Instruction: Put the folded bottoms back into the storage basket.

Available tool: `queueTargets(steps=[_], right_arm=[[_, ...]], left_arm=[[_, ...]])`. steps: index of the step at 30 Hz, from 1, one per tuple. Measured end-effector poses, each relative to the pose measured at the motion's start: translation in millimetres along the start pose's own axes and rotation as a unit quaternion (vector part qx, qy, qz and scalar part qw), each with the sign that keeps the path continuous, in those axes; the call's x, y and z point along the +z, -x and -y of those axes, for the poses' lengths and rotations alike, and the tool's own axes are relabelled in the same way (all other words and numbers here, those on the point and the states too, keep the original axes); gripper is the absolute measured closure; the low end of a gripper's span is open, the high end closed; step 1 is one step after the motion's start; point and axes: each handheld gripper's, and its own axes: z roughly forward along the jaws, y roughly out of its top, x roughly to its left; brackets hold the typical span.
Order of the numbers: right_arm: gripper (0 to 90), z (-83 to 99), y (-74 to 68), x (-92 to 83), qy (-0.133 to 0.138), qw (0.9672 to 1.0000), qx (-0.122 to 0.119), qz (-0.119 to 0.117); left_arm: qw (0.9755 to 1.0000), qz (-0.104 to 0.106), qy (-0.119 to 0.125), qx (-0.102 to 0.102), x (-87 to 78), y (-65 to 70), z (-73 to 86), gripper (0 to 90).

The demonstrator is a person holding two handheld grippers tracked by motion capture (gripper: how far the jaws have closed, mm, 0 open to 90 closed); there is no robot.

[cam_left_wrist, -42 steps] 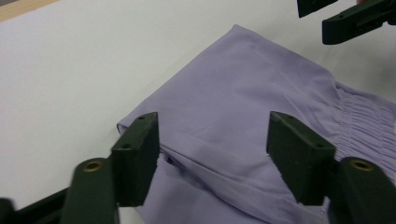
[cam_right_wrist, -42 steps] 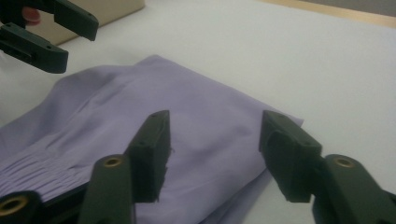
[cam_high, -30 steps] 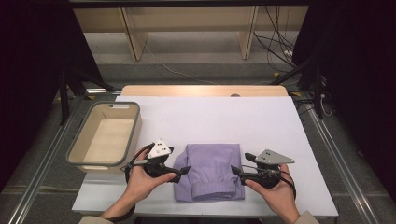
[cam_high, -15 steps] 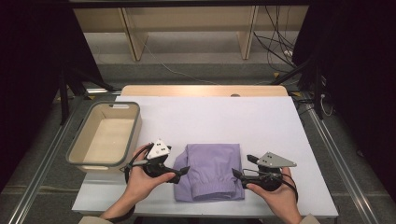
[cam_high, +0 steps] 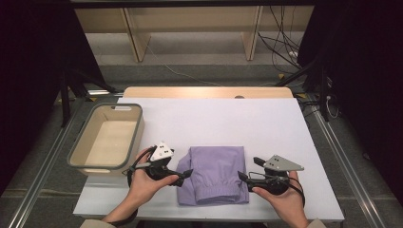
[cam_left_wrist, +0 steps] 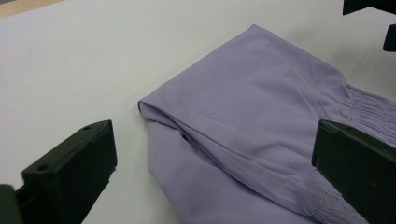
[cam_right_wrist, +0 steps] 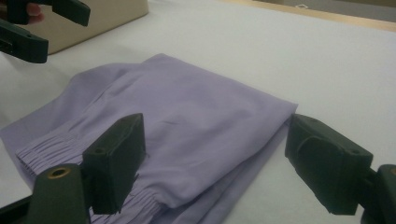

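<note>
A folded lilac cloth garment with a gathered elastic band [cam_high: 214, 175] lies flat on the white table top [cam_high: 228, 123], directly between the two hand-held tools. The left gripper [cam_high: 186, 174] sits just off the garment's left edge, its black jaws spread wide and holding nothing; its jaws have just been opening, with the folded corner of the fabric [cam_left_wrist: 243, 126] lying ahead of and partly between them, untouched by the pads. The right gripper [cam_high: 242, 177] rests just off the garment's right edge, likewise wide apart and empty; its jaws have also just been opening, and in the right gripper view the fabric's folded side [cam_right_wrist: 187, 126] lies in the gap between them without being pinched. Beyond the left gripper, on its far left side, stands a beige rectangular plastic bin with a grey rim [cam_high: 78, 154], near the table's left edge. A strip of pale wood [cam_high: 204, 92] shows at the table's far side. Past it the grey floor [cam_high: 199, 57] carries loose black cables [cam_high: 280, 42] and the legs of a light wooden shelf frame [cam_high: 135, 38], with dark curtains on either side.
</note>
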Motion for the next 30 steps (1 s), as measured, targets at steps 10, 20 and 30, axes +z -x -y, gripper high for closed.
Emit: queueTargets(steps=[10, 20, 30], right_arm=[[21.3, -2.2, 2.3, 0.6, 0.009, 1.0000, -0.003, -0.003], [21.6, -0.6, 5.1, -0.2, 0.008, 1.0000, 0.000, 0.001], [21.8, -0.2, 5.1, -1.3, 0.006, 1.0000, 0.001, 0.006]], left_arm=[[0.9999, -0.003, -0.007, -0.010, 2.9, 0.4, 1.1, 0.0], [0.9998, 0.006, -0.008, -0.016, 7.1, 2.1, -0.5, 0.9], [0.9997, 0.005, -0.009, -0.022, 6.2, 1.0, 0.2, 1.7]])
